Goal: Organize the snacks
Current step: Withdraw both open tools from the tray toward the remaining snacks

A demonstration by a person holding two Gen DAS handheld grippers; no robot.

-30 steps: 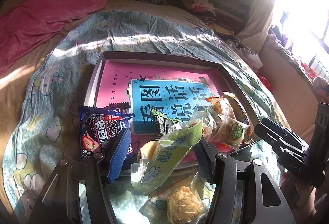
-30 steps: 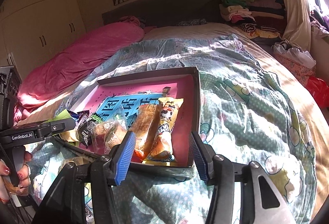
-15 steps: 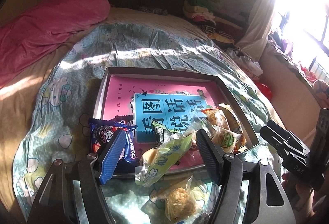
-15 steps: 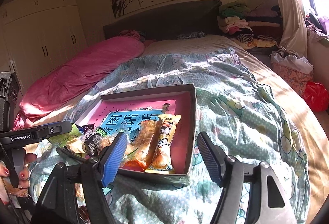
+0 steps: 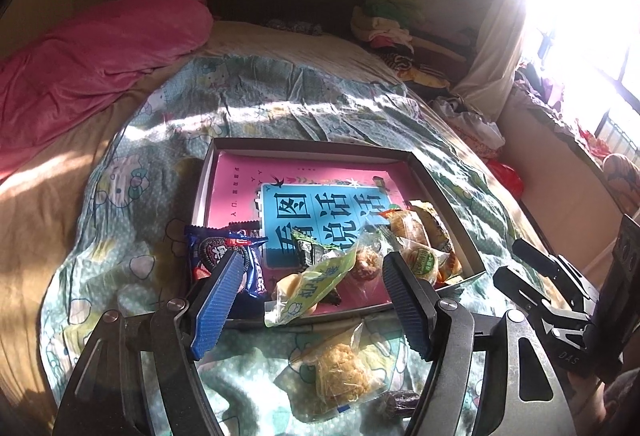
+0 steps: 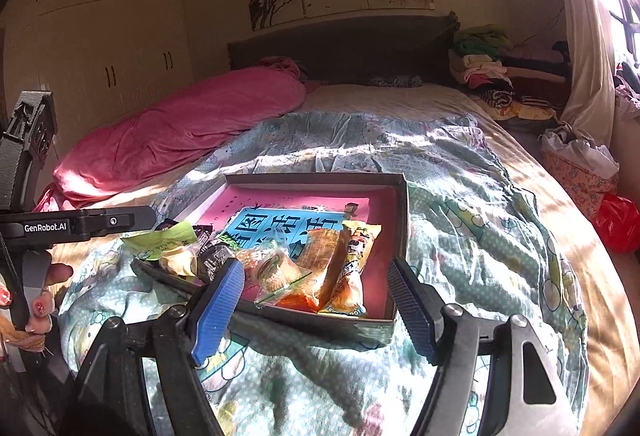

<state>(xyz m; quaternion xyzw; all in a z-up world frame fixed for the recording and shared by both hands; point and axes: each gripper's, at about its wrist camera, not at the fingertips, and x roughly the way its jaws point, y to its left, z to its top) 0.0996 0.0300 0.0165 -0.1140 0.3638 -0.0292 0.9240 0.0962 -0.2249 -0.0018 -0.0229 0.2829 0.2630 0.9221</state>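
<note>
Your left gripper (image 5: 314, 296) hangs empty, jaws apart; your right gripper (image 6: 316, 300) also grips nothing, jaws opening. Snacks (image 5: 416, 236) cluster at the near end of the box (image 5: 312, 146), centre frame. One clear-wrapped pastry (image 5: 340, 372) lies outside it, lower centre, on the bedspread (image 5: 160, 176).

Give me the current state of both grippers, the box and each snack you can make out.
left gripper: open, empty.
right gripper: opening, empty.
box: lidless, on the bed.
cookie pack: sealed, overhanging the box's left wall.
green packet: draped over the box's near wall.
orange packets: side by side in the box.
clear-wrapped pastry: on the blanket, outside the box.
</note>
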